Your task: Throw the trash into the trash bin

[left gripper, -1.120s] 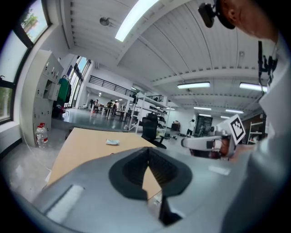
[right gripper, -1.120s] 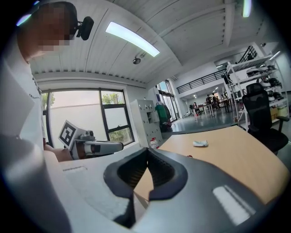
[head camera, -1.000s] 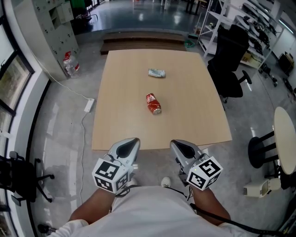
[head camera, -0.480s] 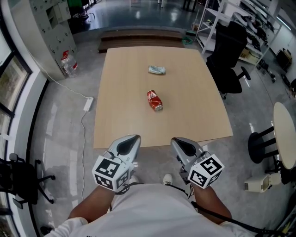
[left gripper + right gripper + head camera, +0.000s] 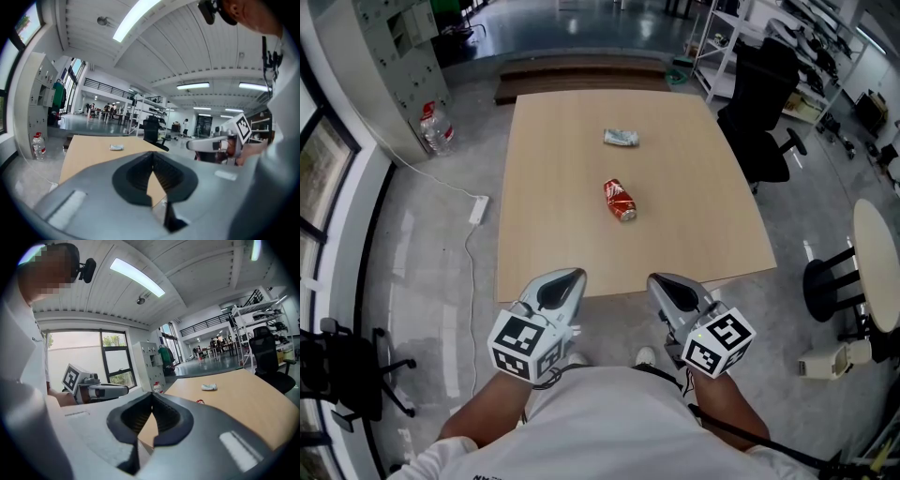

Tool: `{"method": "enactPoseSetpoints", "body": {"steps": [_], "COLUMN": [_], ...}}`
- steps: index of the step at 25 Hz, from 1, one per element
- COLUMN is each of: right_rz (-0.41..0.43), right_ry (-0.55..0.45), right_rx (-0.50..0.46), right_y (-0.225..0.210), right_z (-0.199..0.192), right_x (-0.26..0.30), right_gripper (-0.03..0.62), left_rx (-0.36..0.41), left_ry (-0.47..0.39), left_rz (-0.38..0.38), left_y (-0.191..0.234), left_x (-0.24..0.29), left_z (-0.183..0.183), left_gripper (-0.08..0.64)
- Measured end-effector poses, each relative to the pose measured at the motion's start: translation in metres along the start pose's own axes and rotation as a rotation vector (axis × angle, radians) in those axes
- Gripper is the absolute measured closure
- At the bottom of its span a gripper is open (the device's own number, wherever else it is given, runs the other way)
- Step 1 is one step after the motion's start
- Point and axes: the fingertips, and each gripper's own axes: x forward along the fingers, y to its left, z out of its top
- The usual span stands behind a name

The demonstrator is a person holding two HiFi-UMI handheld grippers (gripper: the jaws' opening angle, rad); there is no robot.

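A crushed red can [image 5: 620, 200] lies near the middle of the light wooden table [image 5: 544, 234]. A crumpled pale wrapper [image 5: 621, 138] lies farther back. My left gripper [image 5: 565, 278] and right gripper [image 5: 661, 281] hover side by side at the table's near edge, both shut and holding nothing. They are well short of the can. The left gripper view shows the wrapper [image 5: 116, 147] far off over its own closed tips [image 5: 153, 154]. The right gripper view shows the wrapper [image 5: 209, 387] and the can [image 5: 200, 402] beyond its closed tips [image 5: 152, 396].
A black office chair [image 5: 764, 103] stands at the table's right side. A water bottle [image 5: 434, 128] stands by the lockers at the left, and a power strip [image 5: 478, 210] with its cable lies on the floor. A round white table [image 5: 877, 272] is at the far right, and a dark low platform [image 5: 581, 80] lies beyond the table.
Both grippers have edged slightly forward to the table's near edge, side by side. Their jaws stay shut. The can and wrapper have not moved on the table.
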Motion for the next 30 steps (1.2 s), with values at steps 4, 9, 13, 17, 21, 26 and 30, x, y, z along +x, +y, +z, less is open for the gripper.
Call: {"method": "enactPoseSetpoints", "body": {"steps": [4, 9, 13, 17, 21, 26, 30], "right_rz": [-0.019, -0.028, -0.03, -0.049, -0.054, -0.02, 0.008], "right_ry": [0.001, 0.005, 0.02, 0.037, 0.049, 0.064, 0.078], "right_rx": [0.0, 0.001, 0.0, 0.012, 0.01, 0.008, 0.02], "right_y": [0.006, 0.021, 0.032, 0.03, 0.023, 0.019, 0.01], "right_z": [0.0, -0.001, -0.005, -0.01, -0.01, -0.012, -0.015], "right_x": [0.007, 0.016, 0.024, 0.025, 0.03, 0.046, 0.063], "right_gripper": [0.589, 0.589, 0.589, 0.589, 0.589, 0.589, 0.589], "left_rx": [0.001, -0.005, -0.01, -0.027, -0.038, -0.043, -0.042], "left_ry": [-0.002, -0.002, 0.025, 0.047, 0.041, 0.05, 0.066], "left_rz": [-0.016, -0.031, -0.044, -0.045, -0.026, 0.008, 0.039], "left_y": [0.008, 0.017, 0.025, 0.029, 0.036, 0.046, 0.054], "left_x": [-0.005, -0.016, -0.021, -0.025, -0.024, -0.023, -0.021], "left_z": [0.0, -0.003, -0.013, -0.023, -0.022, -0.025, -0.025], "left_gripper": [0.552, 0.551, 0.552, 0.552, 0.551, 0.552, 0.552]}}
